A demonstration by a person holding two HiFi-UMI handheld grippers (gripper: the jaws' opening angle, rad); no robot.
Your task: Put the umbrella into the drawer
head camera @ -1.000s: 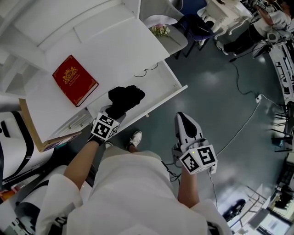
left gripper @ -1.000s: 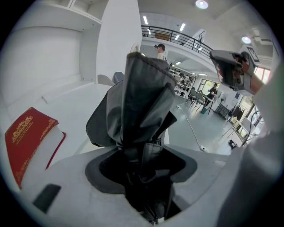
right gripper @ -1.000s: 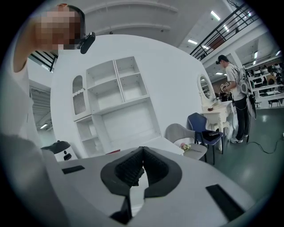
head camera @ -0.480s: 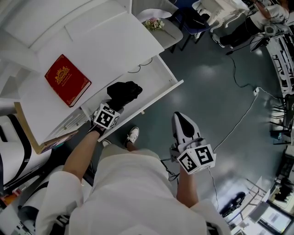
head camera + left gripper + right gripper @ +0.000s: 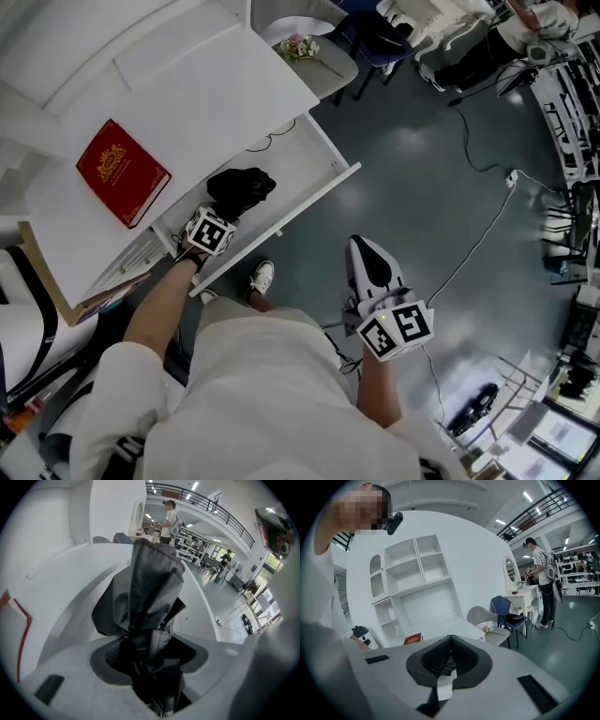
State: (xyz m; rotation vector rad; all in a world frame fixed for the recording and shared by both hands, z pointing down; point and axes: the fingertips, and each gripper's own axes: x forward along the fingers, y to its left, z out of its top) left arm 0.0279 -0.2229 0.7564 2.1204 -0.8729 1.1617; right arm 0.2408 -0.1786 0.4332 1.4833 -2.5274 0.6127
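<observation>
The black umbrella [image 5: 241,190], folded with its loose fabric bunched, hangs tilted inside the left end of the white drawer [image 5: 314,159], which stands pulled wide open.

Left gripper [image 5: 151,660] clamped on folded dk-grey umbrella [image 5: 149,585] (fabric bunched), just over white drawer [image 5: 200,605]; red book [image 5: 18,634] at left edge.

umbrella [image 5: 150,597]: blk cloth, matt | drawer [image 5: 302,165]: smooth white | floor [image 5: 422,216]: glossy
</observation>
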